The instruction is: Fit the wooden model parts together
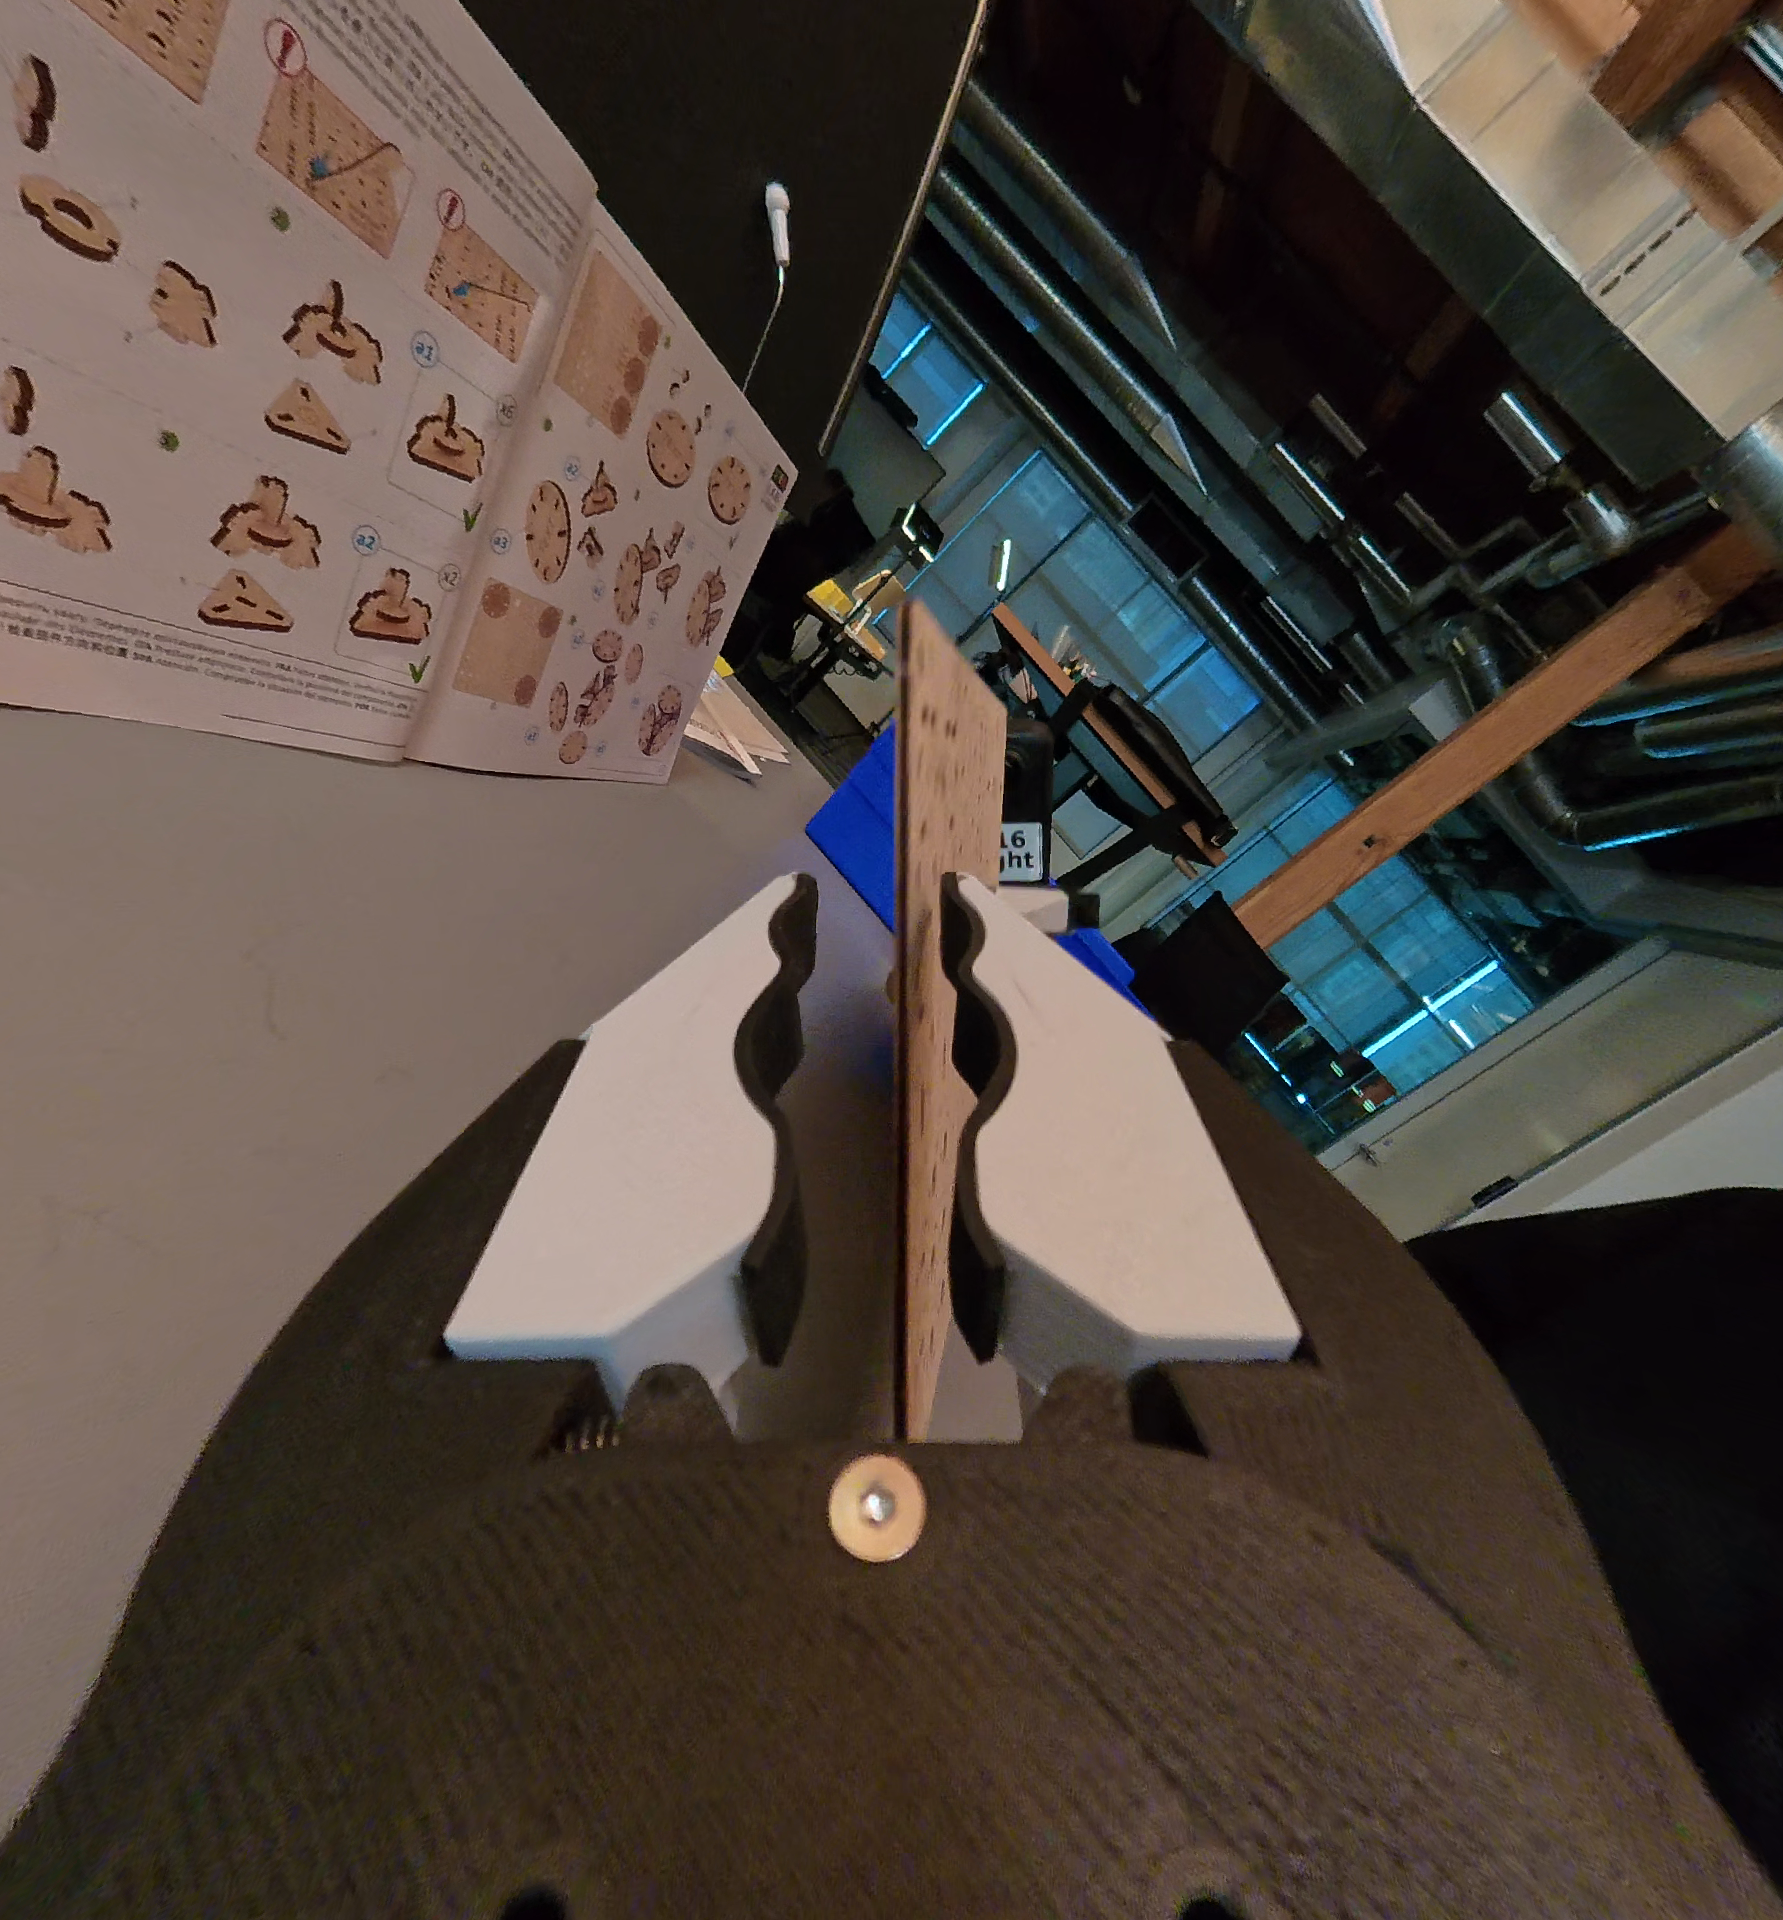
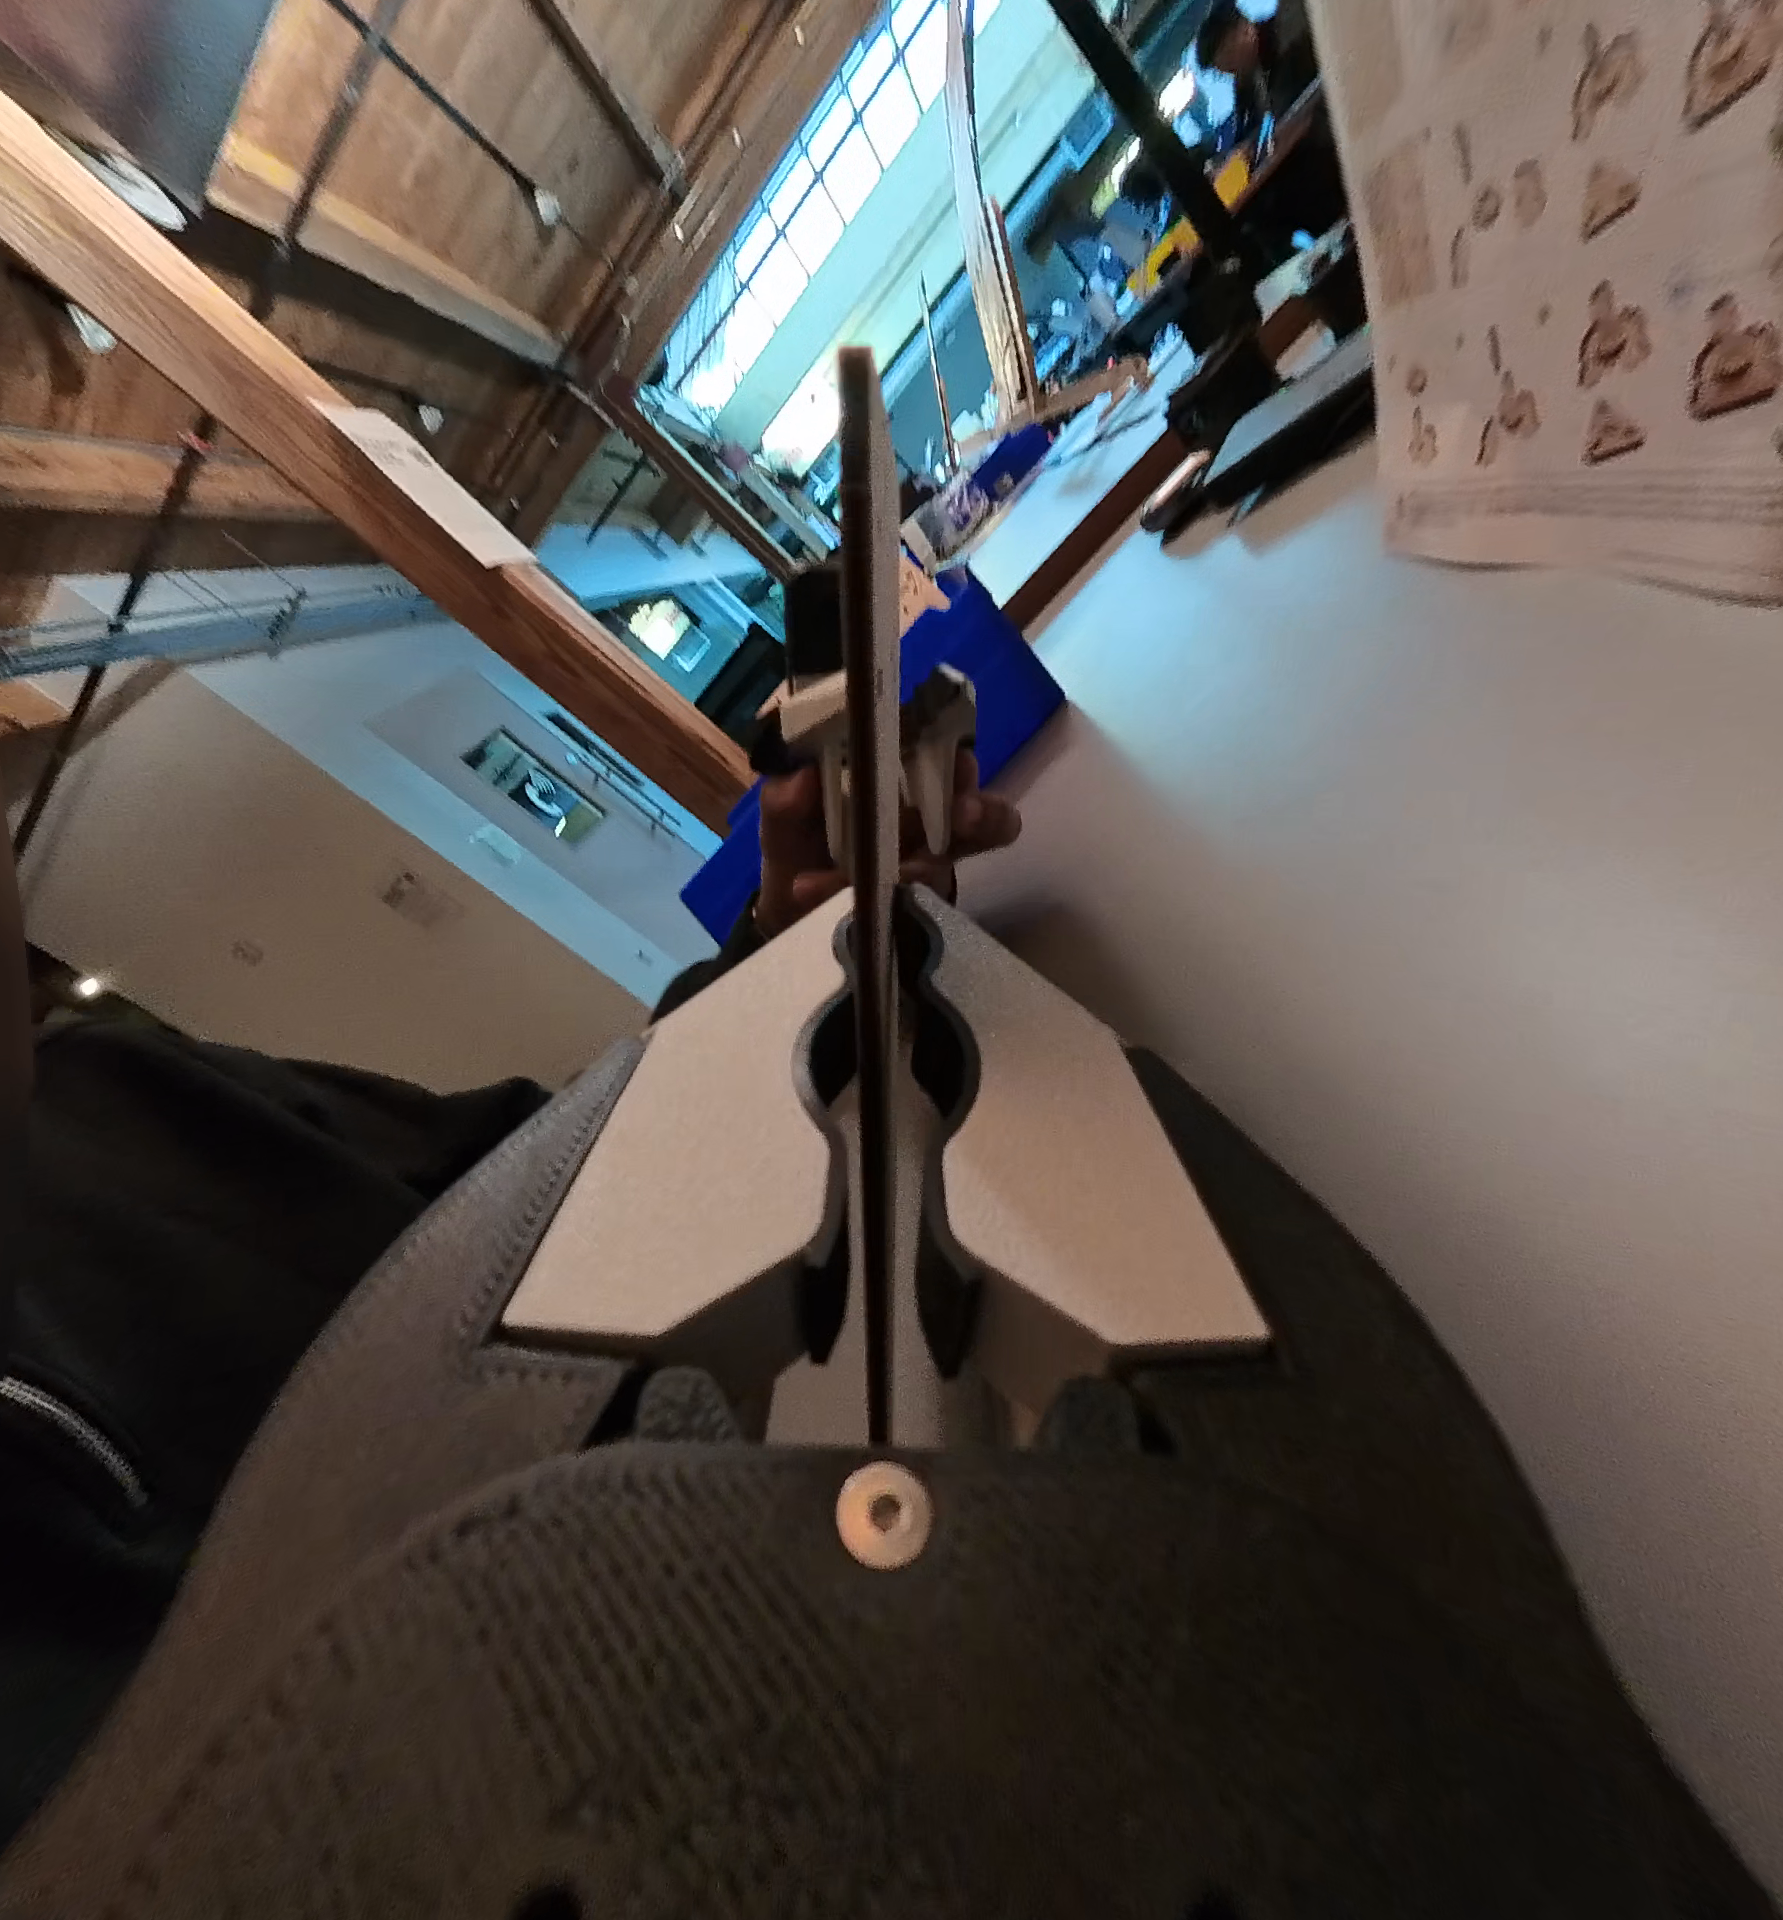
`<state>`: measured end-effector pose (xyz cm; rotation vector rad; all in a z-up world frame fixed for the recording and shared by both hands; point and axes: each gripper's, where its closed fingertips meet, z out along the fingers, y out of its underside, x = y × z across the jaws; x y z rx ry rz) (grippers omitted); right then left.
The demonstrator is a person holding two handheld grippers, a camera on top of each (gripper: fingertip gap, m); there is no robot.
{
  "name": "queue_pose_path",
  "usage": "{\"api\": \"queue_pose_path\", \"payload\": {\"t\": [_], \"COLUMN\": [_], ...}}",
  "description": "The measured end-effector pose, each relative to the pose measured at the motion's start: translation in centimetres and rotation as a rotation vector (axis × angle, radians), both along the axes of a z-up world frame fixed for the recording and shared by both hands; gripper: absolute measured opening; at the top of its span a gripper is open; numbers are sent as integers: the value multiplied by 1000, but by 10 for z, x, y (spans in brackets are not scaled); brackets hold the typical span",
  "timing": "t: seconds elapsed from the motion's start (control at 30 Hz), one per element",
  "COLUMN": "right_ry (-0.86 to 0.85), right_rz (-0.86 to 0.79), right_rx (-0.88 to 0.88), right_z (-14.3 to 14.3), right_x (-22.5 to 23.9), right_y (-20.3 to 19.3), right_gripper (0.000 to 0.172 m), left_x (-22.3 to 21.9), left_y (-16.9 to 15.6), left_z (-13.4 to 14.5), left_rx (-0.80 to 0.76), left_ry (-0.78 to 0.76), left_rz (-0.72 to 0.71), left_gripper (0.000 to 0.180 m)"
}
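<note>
A thin wooden board [image 1: 949, 935] is held edge-on above the grey surface [image 1: 295, 987]. The right tool [image 2: 876, 925] is clenched on it, both pads pressed against its faces. The left tool [image 1: 879, 894] is released — the board lies against one pad only, a clear gap at the other. An open instruction booklet [image 1: 347, 416] lies toward the surface's far edge — a blue bin [image 1: 856, 821] at the edge beyond the board.

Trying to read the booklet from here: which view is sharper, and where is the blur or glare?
Left wrist view: booklet fairly sharp, wooden sheet crisp, dim light. Right wrist view: booklet smeared by blur, windows glaring.
</note>
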<state>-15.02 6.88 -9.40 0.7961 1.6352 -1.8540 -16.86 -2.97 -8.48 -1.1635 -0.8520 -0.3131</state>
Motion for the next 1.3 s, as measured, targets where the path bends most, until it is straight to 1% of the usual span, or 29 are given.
{"api": "queue_pose_path", "payload": {"t": [0.1,0.2,0.27,0.3,0.47,0.53,0.73,0.9,1.3], "right_ry": [-16,-36,-46,-51,-72,-70,-115,-136,-143], "right_rz": [-45,-78,-94,-99,-99,-101,-120,-144,-164], "right_rx": [-56,-84,-90,-92,-79,-51,-46,-30,-52], "right_z": [8,11,11,10,7,5,1,-5,-3], "right_x": [-9,-16,-19,-20,-21,-21,-25,-29,-33], "right_y": [11,19,22,23,23,23,26,28,32], "right_gripper": [0,0,0,0,0,0,0,0,0], "left_x": [5,12,16,17,15,10,4,4,6], "left_y": [7,15,20,21,21,18,12,13,16], "left_z": [-4,-9,-12,-13,-17,-20,-21,-22,-24], "left_rx": [-20,-52,-80,-90,-108,-121,-128,-129,-139], "left_ry": [-6,-4,6,10,-13,-28,-39,-39,-40], "left_rz": [-40,-91,-121,-127,-117,-85,-41,-46,-65], "left_gripper": [24,22,7,3,4,11,17,16,14]}}
